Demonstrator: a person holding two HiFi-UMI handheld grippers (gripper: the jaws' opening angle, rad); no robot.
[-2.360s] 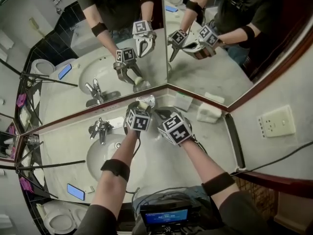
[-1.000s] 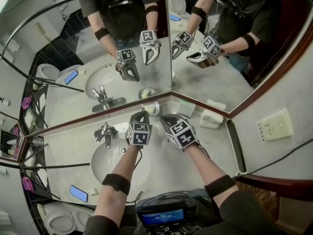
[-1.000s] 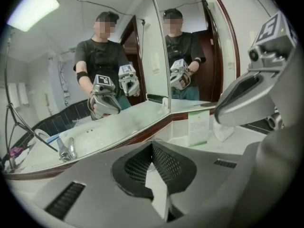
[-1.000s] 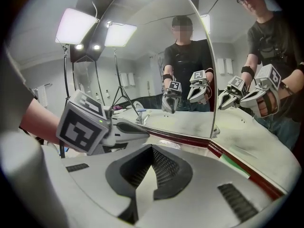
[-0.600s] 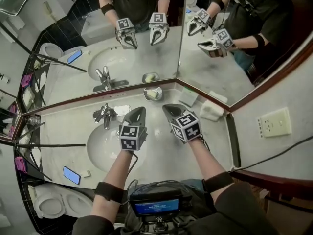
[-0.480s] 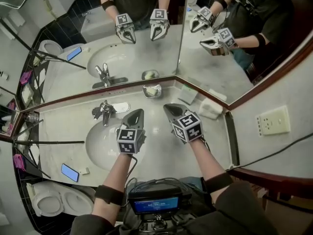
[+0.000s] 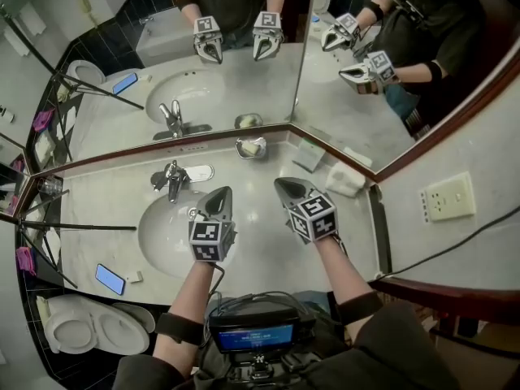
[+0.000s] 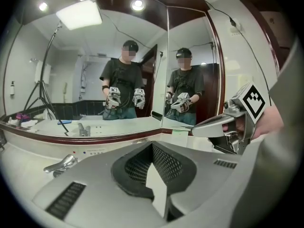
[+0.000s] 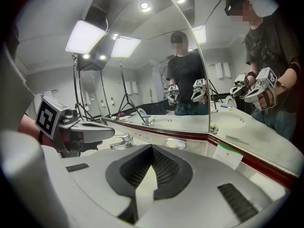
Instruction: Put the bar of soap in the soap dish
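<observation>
The small glass soap dish (image 7: 252, 147) stands on the counter in the corner below the two mirrors, and a pale bar of soap (image 7: 254, 148) lies in it. The right gripper view shows the dish (image 9: 174, 144) ahead of the jaws. My left gripper (image 7: 223, 193) hovers over the near right rim of the basin, shut and empty, well short of the dish. Beside it on the right, my right gripper (image 7: 283, 185) is also shut with nothing in it. Each gripper view shows its own jaws closed (image 8: 153, 147) (image 9: 152, 148) and the other gripper alongside.
A chrome faucet (image 7: 171, 181) stands behind the white basin (image 7: 162, 234). A folded white towel (image 7: 345, 179) and a small card (image 7: 309, 154) lie right of the dish. A phone (image 7: 108, 279) rests at the counter's near left. Mirrors line the back, and a toilet (image 7: 81, 327) sits lower left.
The left gripper, earlier at the soap dish, has drawn back toward the person and left the soap in the dish. The right gripper has also pulled back a little.
</observation>
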